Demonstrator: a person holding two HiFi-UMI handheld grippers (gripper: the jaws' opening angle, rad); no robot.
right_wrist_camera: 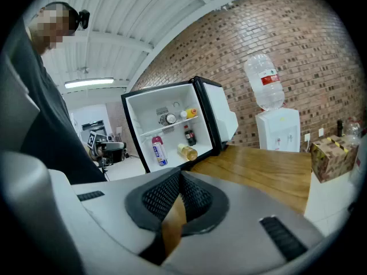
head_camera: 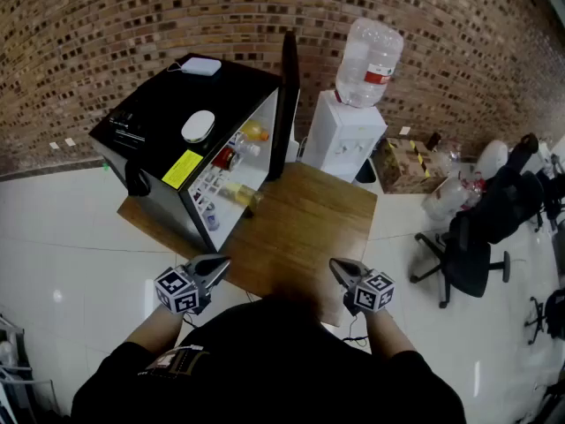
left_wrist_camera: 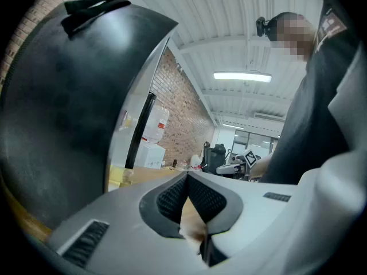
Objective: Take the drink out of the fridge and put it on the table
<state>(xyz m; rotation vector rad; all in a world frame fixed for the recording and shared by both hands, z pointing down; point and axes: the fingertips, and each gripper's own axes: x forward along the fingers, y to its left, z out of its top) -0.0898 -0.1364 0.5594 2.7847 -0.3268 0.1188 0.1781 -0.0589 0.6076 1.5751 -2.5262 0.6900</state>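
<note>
Amber drink bottle (right_wrist_camera: 187, 151) lies sideways in the open fridge (right_wrist_camera: 135, 125); left claw (left_wrist_camera: 186, 176) and right claw (right_wrist_camera: 180, 173) closed, empty.

Wooden table (head_camera: 309, 228), black mini fridge (head_camera: 177, 113) (door open) standing on its left part

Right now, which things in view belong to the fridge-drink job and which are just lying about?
Job: open black mini fridge; dark bottle with red label, yellow bottle on its side, pink-capped white bottle inside; wooden table.
Lying about: white water dispenser with clear jug; black office chair; cardboard box.
</note>
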